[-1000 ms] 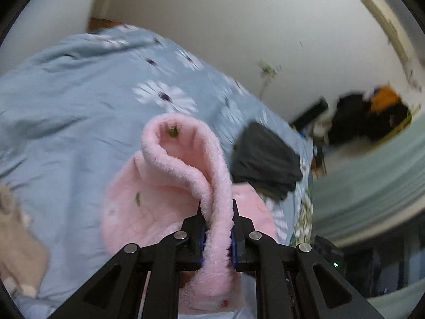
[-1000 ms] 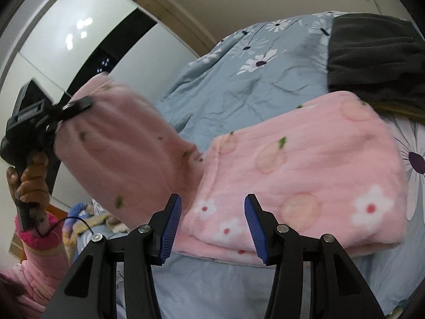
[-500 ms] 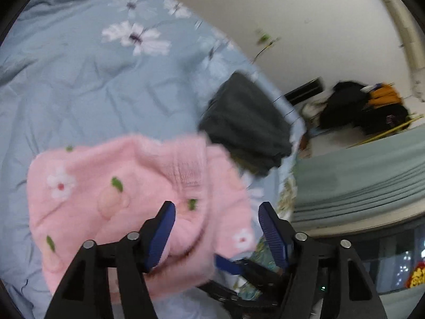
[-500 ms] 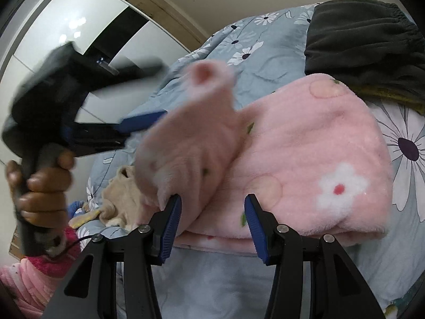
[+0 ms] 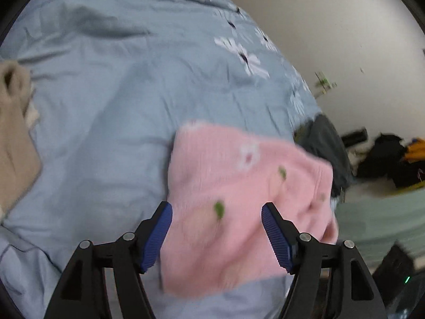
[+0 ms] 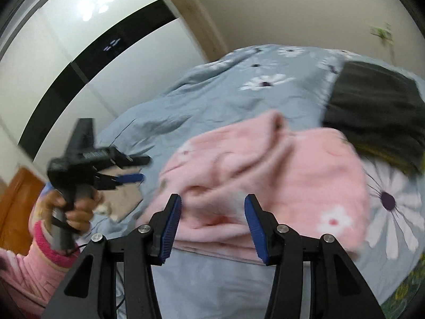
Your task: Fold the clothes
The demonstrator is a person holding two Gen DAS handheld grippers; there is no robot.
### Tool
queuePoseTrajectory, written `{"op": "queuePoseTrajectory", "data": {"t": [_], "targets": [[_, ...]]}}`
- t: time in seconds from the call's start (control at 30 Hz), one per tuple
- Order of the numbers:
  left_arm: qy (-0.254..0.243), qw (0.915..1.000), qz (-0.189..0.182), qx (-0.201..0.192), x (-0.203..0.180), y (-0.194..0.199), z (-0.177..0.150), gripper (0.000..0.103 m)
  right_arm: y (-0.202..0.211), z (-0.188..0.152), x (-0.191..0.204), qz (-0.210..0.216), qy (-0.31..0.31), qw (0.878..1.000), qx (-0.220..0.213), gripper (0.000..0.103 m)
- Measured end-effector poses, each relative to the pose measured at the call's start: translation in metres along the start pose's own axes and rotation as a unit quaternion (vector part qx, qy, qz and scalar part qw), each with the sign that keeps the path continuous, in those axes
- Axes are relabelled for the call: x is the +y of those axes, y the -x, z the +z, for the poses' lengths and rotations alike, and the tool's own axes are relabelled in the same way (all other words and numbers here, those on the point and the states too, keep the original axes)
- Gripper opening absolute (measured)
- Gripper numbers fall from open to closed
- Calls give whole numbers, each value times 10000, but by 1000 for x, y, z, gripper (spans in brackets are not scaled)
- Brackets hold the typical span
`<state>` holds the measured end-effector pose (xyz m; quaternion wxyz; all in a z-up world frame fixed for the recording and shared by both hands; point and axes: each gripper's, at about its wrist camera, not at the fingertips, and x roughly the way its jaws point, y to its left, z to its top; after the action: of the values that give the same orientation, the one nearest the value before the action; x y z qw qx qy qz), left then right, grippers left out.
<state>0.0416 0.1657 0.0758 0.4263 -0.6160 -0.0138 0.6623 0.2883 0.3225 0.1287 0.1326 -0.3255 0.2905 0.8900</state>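
On bedspread (image 5: pixel 111 111): pink garment (image 5: pixel 239 186) folded, lumpy; beige garment (image 5: pixel 13 138) at 9 o'clock unfolded. Left gripper (image 5: pixel 216 235) opening, empty; right gripper (image 6: pixel 212 226) parted, empty.

Pink flowered garment (image 5: pixel 239 186), blue daisy bedspread (image 5: pixel 119 93)

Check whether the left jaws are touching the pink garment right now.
Apart. The right wrist view shows the left gripper off to the garment's side, blue bedcover between it and the pink garment; its jaws are opening, empty.
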Motion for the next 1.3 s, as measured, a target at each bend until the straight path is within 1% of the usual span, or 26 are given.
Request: {"op": "queuePoseTrajectory", "data": {"t": [0.07, 0.13, 0.2, 0.27, 0.37, 0.4, 0.53, 0.63, 0.67, 0.77, 0.8, 0.83, 0.9, 0.93, 0.97, 1.0, 1.03, 1.1, 1.13, 1.2, 1.23, 1.3], "targets": [[-218, 9998, -29, 17, -1, 1, -10, 73, -14, -2, 16, 9, 263, 9995, 161, 51], [-598, 9982, -2, -65, -12, 5, -18, 73, -27, -3, 32, 10, 528, 9981, 317, 51], [-1059, 9943, -15, -121, -25, 8, -25, 73, -32, -2, 40, -474, 893, 9947, 211, 51], [-1419, 9897, -42, -200, -38, 10, -31, 73, -27, 3, 42, -699, 1010, 9924, 63, 51], [-1767, 9841, 21, -184, -52, -1, -39, 74, -29, 12, 48, -933, 1412, 9854, 181, 51], [-1859, 9824, 56, -171, -56, -6, -42, 74, -35, 10, 46, -939, 1400, 9849, 386, 51], [-2167, 9762, 104, 13, -64, -21, -54, 74, -60, -1, 36, -960, 1348, 9789, 1201, 51], [-2396, 9707, 67, 158, -70, -30, -59, 74, -69, -15, 26, -1074, 1325, 9721, 1610, 51], [-2426, 9699, 102, 158, -72, -33, -58, 74, -72, -16, 23, -1088, 1265, 9718, 1667, 51], [-2490, 9680, 320, 28, -74, -38, -56, 73, -71, -11, 25, -848, 1215, 9767, 1552, 51], [-2507, 9672, 399, -40, -74, -39, -55, 73, -75, -10, 26, -812, 1221, 9770, 1551, 47], [-2485, 9676, 441, -98, -72, -38, -54, 73, -78, -8, 27, -777, 1225, 9772, 1553, 47], [-2342, 9710, 432, -191, -65, -35, -50, 72, -88, -12, 24, -784, 1139, 9747, 1755, 41], [-2271, 9727, 428, -237, -62, -34, -48, 63, -93, -14, 22, -798, 1099, 9742, 1802, 26], [-2202, 9742, 416, -263, -58, -33, -46, 51, -94, -15, 21, -846, 1076, 9744, 1782, 16], [-2137, 9758, 396, -261, -55, -33, -43, 22, -92, -15, 19, -768, 981, 9771, 1725, 13], [-2063, 9775, 349, -268, -52, -32, -40, 11, -88, -13, 18, -698, 899, 9800, 1635, 10], [-1916, 9807, 141, -350, -47, -28, -37, 9, -76, -6, 18, -838, 909, 9835, 1321, 9], [-1881, 9810, -48, -477, -45, -21, -36, 9, -70, -2, 17, -908, 913, 9849, 1161, 9], [-1855, 9788, -471, -724, -44, -7, -36, 9, -49, 10, 14, -1084, 873, 9881, 660, 8], [-1884, 9766, -612, -834, -44, -1, -37, 9, -38, 16, 11, -1176, 833, 9888, 397, 8], [-2009, 9727, -659, -962, -47, 5, -38, 9, -37, 22, -8, -1864, 731, 9796, 184, 8]]}}
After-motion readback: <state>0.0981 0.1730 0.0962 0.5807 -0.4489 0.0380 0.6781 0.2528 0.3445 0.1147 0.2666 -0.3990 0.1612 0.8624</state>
